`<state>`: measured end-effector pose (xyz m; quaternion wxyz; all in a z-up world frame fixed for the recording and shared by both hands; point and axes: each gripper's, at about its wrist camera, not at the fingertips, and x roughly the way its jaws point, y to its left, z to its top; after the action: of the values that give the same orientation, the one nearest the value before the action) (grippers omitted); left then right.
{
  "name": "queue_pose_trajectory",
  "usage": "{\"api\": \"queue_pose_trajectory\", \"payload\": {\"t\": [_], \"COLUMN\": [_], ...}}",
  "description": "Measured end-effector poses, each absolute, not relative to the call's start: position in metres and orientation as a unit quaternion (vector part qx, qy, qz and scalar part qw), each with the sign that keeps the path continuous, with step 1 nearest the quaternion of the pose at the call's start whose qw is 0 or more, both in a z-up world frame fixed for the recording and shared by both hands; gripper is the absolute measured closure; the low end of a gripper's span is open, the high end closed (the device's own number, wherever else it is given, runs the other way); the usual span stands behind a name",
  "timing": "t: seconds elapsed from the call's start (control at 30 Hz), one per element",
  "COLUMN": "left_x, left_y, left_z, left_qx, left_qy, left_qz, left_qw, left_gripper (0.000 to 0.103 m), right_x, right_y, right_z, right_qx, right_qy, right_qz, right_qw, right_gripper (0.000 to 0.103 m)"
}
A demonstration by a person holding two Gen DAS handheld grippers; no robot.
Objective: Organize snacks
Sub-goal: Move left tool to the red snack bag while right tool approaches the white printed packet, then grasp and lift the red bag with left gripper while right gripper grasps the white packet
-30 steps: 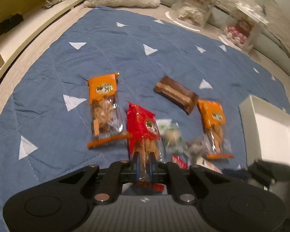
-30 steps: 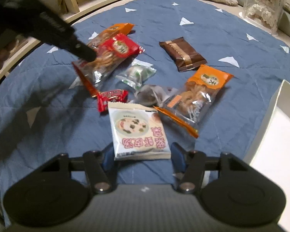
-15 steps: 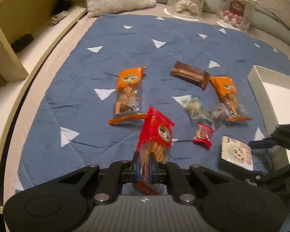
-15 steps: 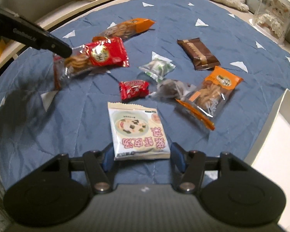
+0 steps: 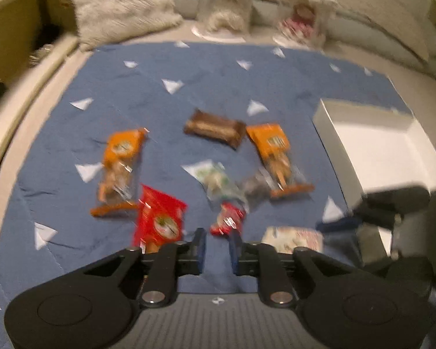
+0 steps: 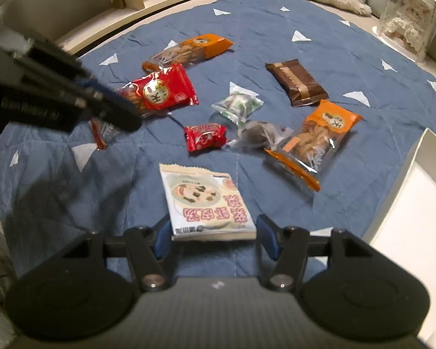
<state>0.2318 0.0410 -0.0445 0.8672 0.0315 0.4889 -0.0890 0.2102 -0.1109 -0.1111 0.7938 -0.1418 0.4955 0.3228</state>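
A blue quilt with white triangles (image 6: pixel 319 29) carries the snacks; a white box (image 5: pixel 378 145) sits at its edge. The right claw (image 6: pixel 212 232) grips a white seaweed-snack packet (image 6: pixel 203 203) above the quilt. The left claw (image 5: pixel 216 250) is opening, nothing between its fingers, the red snack bag (image 6: pixel 160 93) lying just beside it.

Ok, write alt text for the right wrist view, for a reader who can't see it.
The right hand-held gripper holds a white snack packet between its fingers above a blue blanket scattered with snacks: two orange packs, two red ones, a brown bar and clear-wrapped sweets. A white box edge shows at right; the left hand-held gripper reaches in by the big red pack.
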Motion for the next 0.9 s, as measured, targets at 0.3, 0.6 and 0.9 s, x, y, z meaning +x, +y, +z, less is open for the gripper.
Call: {"api": "queue_pose_trajectory", "payload": {"t": [0.3,0.6,0.9], "left_x": [0.251,0.253,0.250], "left_y": [0.089,0.123,0.103], "left_z": [-0.054,-0.070,-0.068], "left_qx": [0.012,-0.009,-0.039], "left_qy": [0.513,0.536,0.532], "left_qz": [-0.007,0.032,-0.030], "left_qw": [0.858,0.844,0.846], "left_gripper": [0.079,0.068,0.064], "right_x": [0.211,0.217,0.217], "right_y": [-0.114,-0.118,-0.115], "right_z": [-0.110,-0.108,-0.113], "right_qx": [-0.134,-0.118,-0.122], "right_qy": [0.495,0.495,0.501], "right_qz": [0.319,0.308,0.306], "right_qw": [0.797,0.804,0.800], "right_gripper": [0.037,0.034,0.033]}}
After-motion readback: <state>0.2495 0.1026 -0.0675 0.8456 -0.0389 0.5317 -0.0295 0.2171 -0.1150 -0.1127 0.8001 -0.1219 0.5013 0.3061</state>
